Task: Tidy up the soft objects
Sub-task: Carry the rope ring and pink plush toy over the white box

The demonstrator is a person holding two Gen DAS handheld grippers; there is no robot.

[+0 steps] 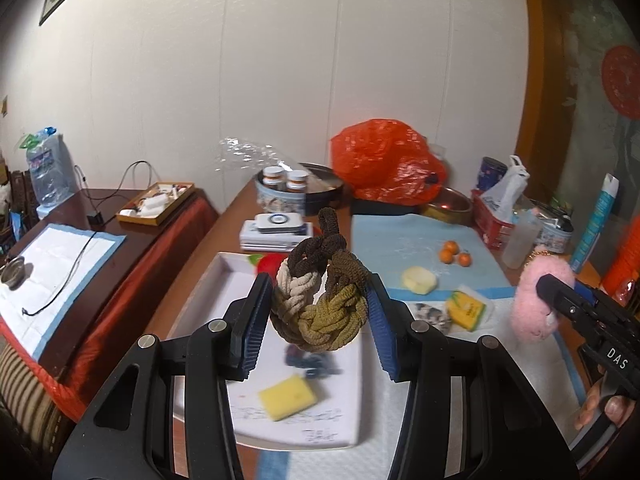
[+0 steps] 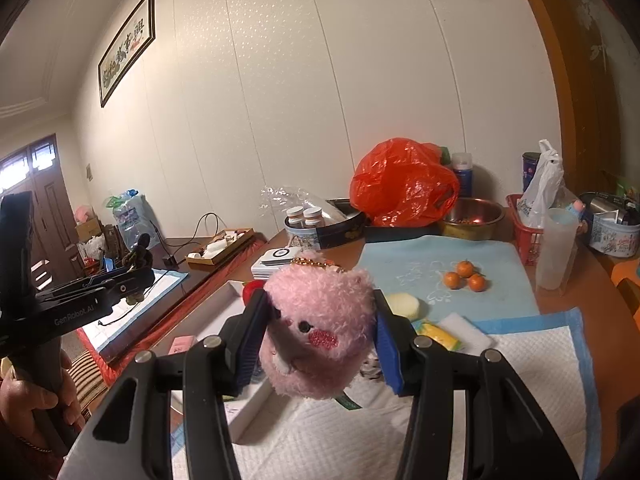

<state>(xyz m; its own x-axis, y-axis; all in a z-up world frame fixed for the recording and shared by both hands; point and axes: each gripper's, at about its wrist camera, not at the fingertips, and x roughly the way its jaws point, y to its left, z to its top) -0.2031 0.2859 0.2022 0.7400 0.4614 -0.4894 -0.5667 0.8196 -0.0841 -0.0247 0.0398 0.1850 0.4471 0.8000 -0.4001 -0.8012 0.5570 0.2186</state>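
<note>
My left gripper (image 1: 318, 322) is shut on a bundle of hair ties (image 1: 320, 300) in cream, olive and dark brown, held in the air above a white tray (image 1: 224, 280). In that tray lie a yellow sponge (image 1: 287, 397), a dark blurred item (image 1: 312, 362) and something red (image 1: 269, 264). My right gripper (image 2: 320, 336) is shut on a pink plush toy (image 2: 320, 320) with a gold chain, lifted over the white pad (image 2: 520, 368). The plush toy (image 1: 538, 300) and the right gripper's black body also show at the right of the left wrist view.
On the table lie a pale round sponge (image 1: 419, 280), a yellow packaged sponge (image 1: 466, 308), three small oranges (image 1: 454, 255), an orange plastic bag (image 1: 384, 168), a round tin with jars (image 1: 280, 192), a metal bowl (image 2: 472, 216) and a red basket (image 2: 524, 232). A person's hand (image 2: 36, 400) holds the left gripper.
</note>
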